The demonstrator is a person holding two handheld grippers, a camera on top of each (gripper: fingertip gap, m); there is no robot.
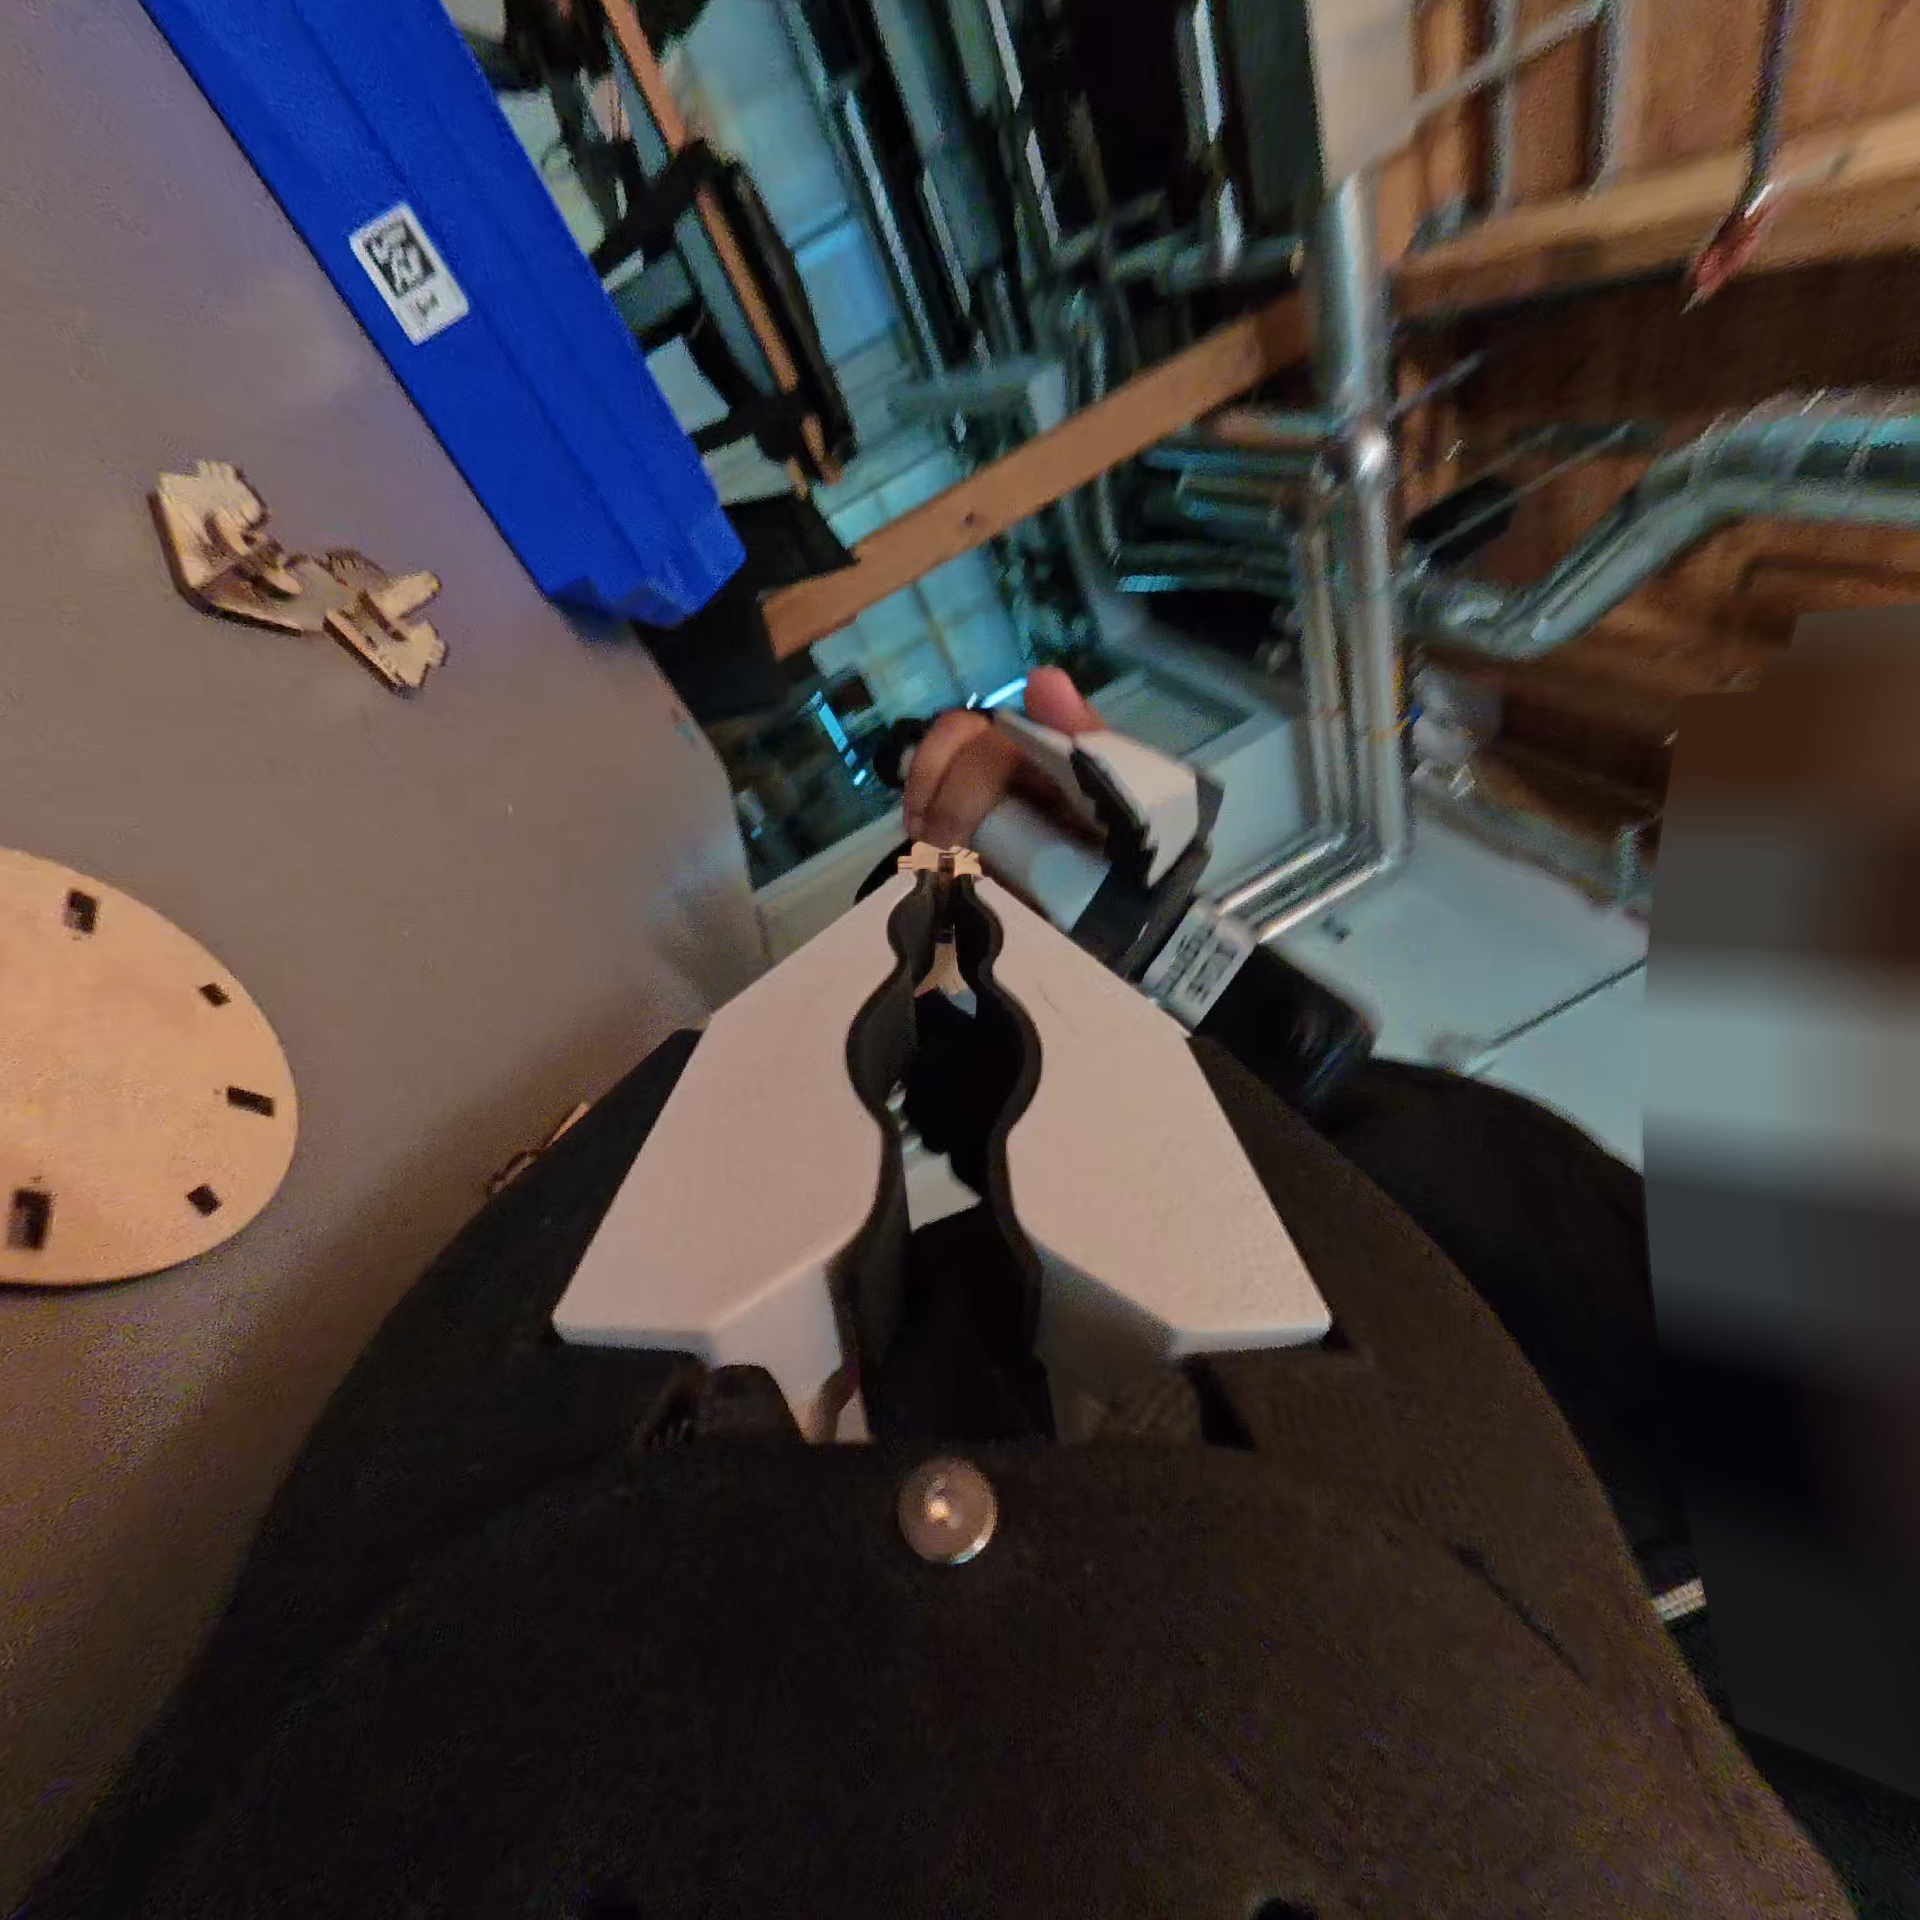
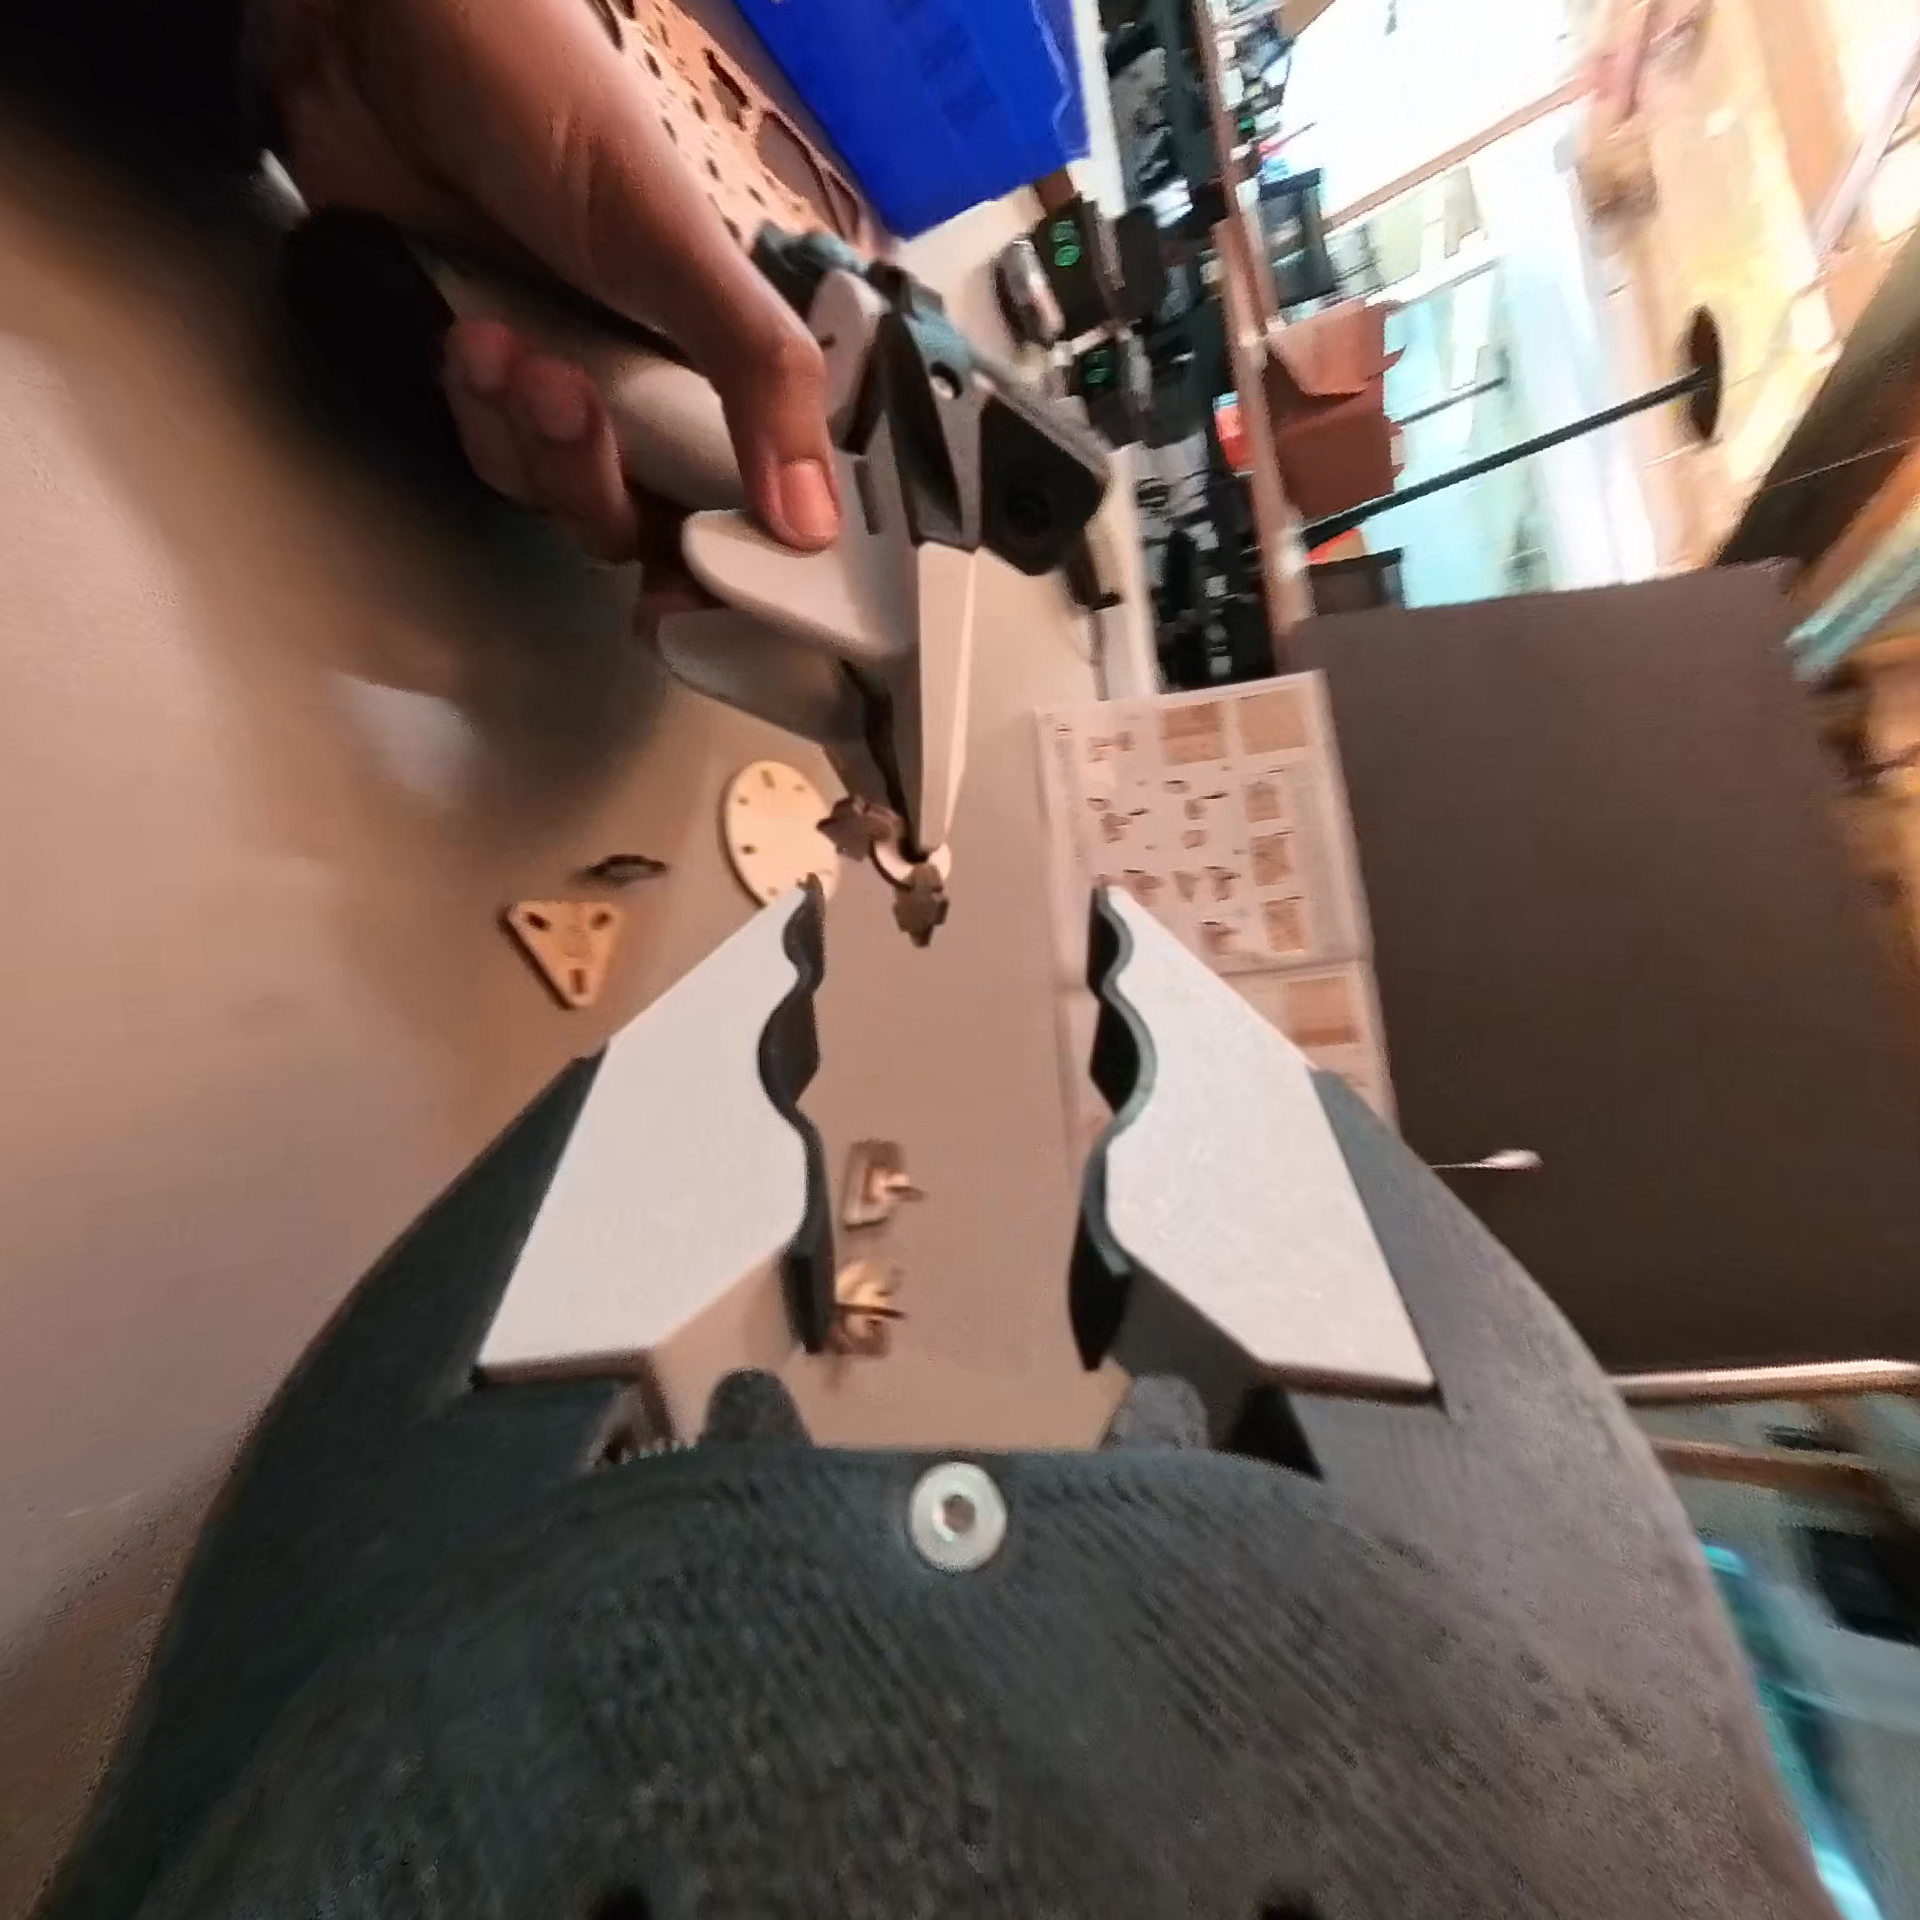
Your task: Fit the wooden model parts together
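— Wooden, pale, laser-cut: small notched piece pinched flat between the pressed-together fingertips of the left hand-held gripper, raised above the grey table.

— And the right hand-held gripper?

— Spread wide, bare between the pads, just short of that same wooden piece.

— Around them?

— Round wooden disc with dark slots lying on the table, cluster of slotted wooden bits beyond, blue bin at the far edge. In the right view, triangular wooden plate left of the fingers, printed sheet right, two small parts below.
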